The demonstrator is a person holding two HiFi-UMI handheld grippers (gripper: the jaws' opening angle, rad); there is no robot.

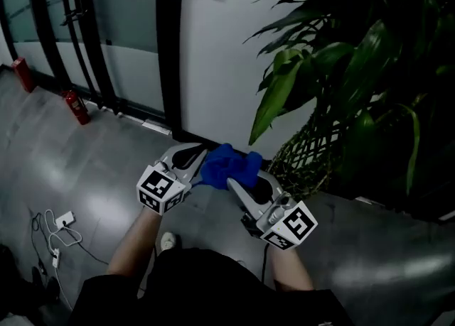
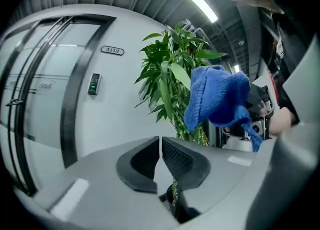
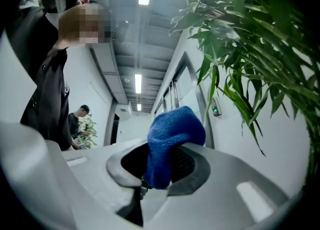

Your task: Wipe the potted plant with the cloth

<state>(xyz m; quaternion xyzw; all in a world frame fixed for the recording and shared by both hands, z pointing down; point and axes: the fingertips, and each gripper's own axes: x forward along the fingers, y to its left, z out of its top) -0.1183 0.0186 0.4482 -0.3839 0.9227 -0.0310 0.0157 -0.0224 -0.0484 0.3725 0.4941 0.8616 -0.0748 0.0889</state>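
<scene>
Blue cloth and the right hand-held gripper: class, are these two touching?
Touching. The right gripper view shows the blue cloth pinched between the jaws of the right hand-held gripper, its loose end bulging above them.

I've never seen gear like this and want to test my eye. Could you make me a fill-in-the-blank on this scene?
The cloth is coloured ___.
The left tongs are shut and hold ___.
The right tongs are shut on the ___.
The plant has ___ leaves.
Missing words: blue; nothing; cloth; green.
</scene>
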